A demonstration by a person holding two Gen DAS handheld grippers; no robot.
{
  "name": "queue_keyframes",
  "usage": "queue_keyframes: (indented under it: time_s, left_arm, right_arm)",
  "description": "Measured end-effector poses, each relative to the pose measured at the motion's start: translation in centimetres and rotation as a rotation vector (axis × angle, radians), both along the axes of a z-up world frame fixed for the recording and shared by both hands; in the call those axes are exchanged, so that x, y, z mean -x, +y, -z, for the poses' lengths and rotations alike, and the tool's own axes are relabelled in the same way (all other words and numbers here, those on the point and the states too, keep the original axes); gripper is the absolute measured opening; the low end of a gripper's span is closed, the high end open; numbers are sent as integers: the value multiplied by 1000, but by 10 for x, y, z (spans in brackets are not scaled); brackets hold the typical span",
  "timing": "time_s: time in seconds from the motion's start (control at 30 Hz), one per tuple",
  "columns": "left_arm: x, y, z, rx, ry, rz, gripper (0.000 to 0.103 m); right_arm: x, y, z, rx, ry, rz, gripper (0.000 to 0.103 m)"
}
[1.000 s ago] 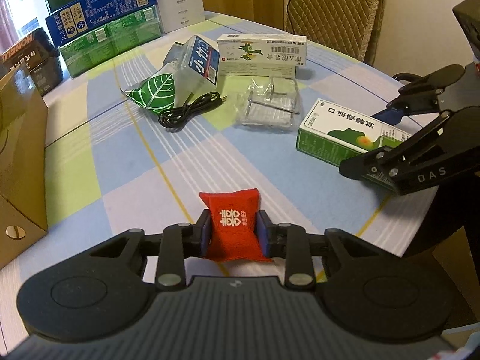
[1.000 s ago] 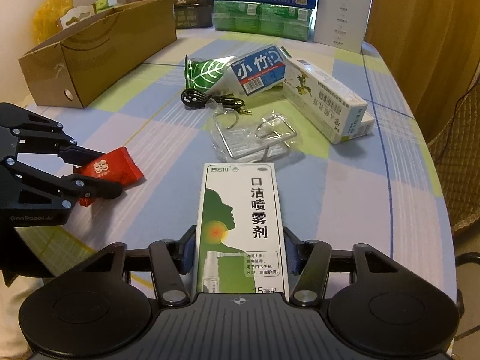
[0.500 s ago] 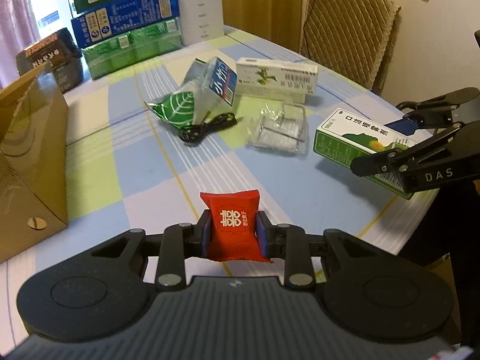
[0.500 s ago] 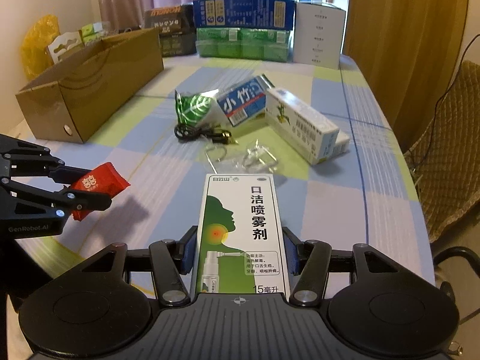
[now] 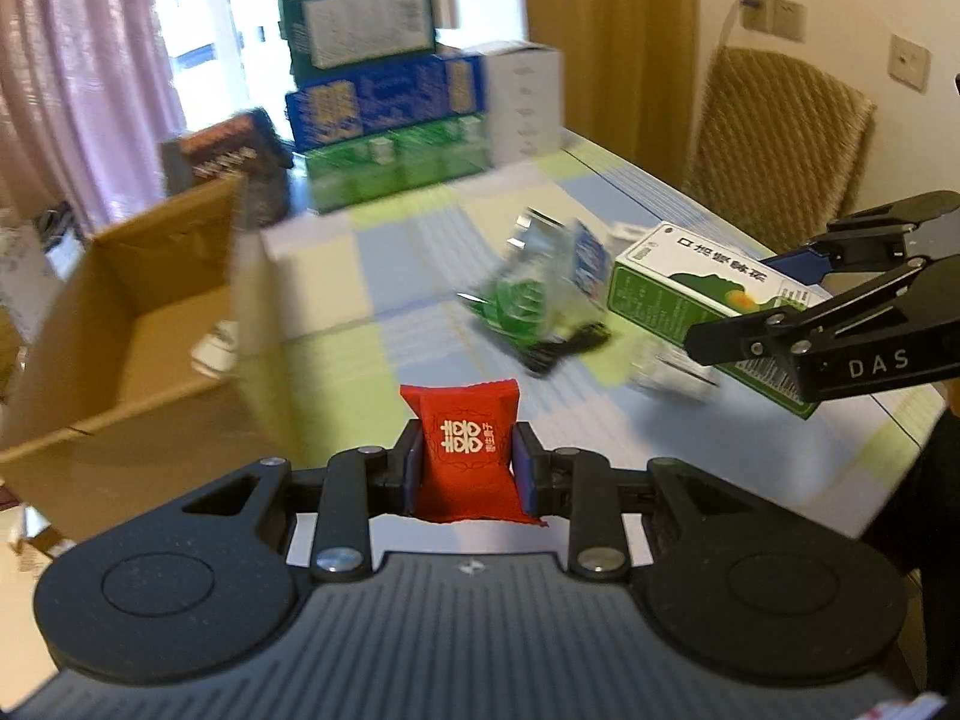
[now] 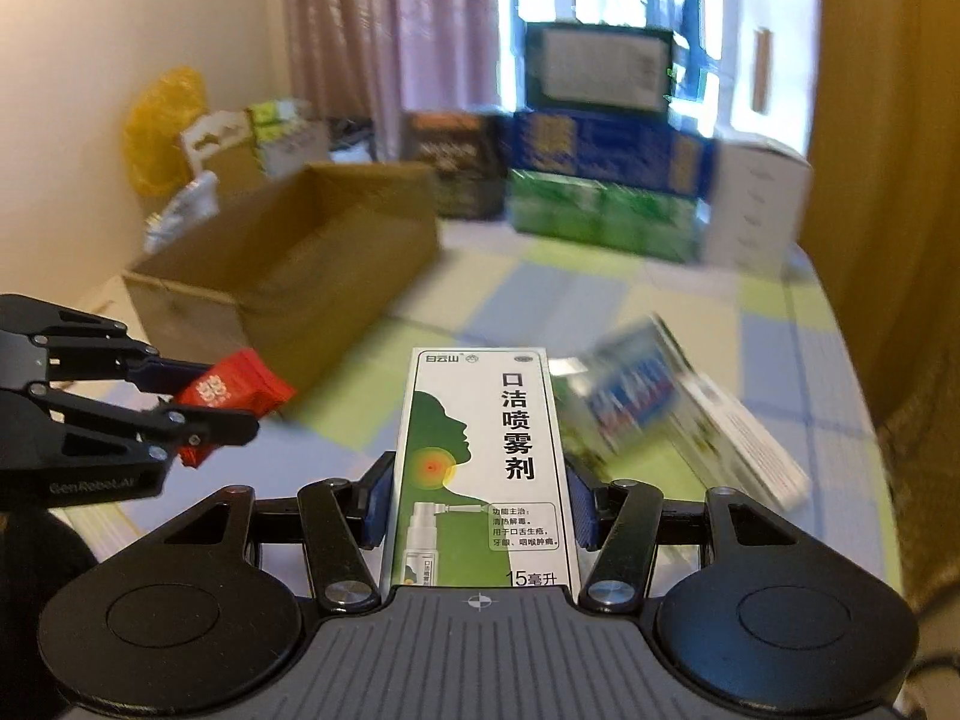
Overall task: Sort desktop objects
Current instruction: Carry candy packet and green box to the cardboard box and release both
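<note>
My left gripper (image 5: pixel 465 468) is shut on a red candy packet (image 5: pixel 465 450) and holds it in the air above the table, near the open brown cardboard box (image 5: pixel 138 324). From the right wrist view the same red packet (image 6: pixel 231 387) shows in the left gripper (image 6: pixel 198 399). My right gripper (image 6: pixel 477 507) is shut on a green and white spray box (image 6: pixel 480 468), also lifted. That spray box (image 5: pixel 708 300) appears at the right of the left wrist view, clamped in the right gripper (image 5: pixel 774 294).
On the checked tablecloth (image 5: pixel 390 252) lie a green leaf packet (image 5: pixel 510 312), a blue and white pack (image 6: pixel 630 390), a white medicine box (image 6: pixel 744 444) and a black cable (image 5: pixel 564 348). Stacked boxes (image 5: pixel 384 114) stand at the back. A wicker chair (image 5: pixel 780 138) is at right.
Both grippers have risen and swung left toward the cardboard box with their loads. The view is now blurred with motion.
</note>
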State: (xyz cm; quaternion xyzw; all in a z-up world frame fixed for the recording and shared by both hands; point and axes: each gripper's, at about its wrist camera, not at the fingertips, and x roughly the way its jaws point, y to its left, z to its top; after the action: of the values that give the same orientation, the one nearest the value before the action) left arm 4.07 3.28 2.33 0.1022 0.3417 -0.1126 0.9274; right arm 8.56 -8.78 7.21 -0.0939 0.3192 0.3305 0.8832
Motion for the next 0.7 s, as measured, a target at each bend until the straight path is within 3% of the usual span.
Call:
queue_keyframes:
  time_s: [0.43, 0.7]
  left_arm:
    - [-3, 91, -47, -16, -89, -153, 25]
    - [-37, 146, -57, -26, -90, -225, 25]
  right_arm:
    - [-11, 112, -41, -66, -28, -164, 53]
    - [-39, 178, -47, -68, 8, -178, 53]
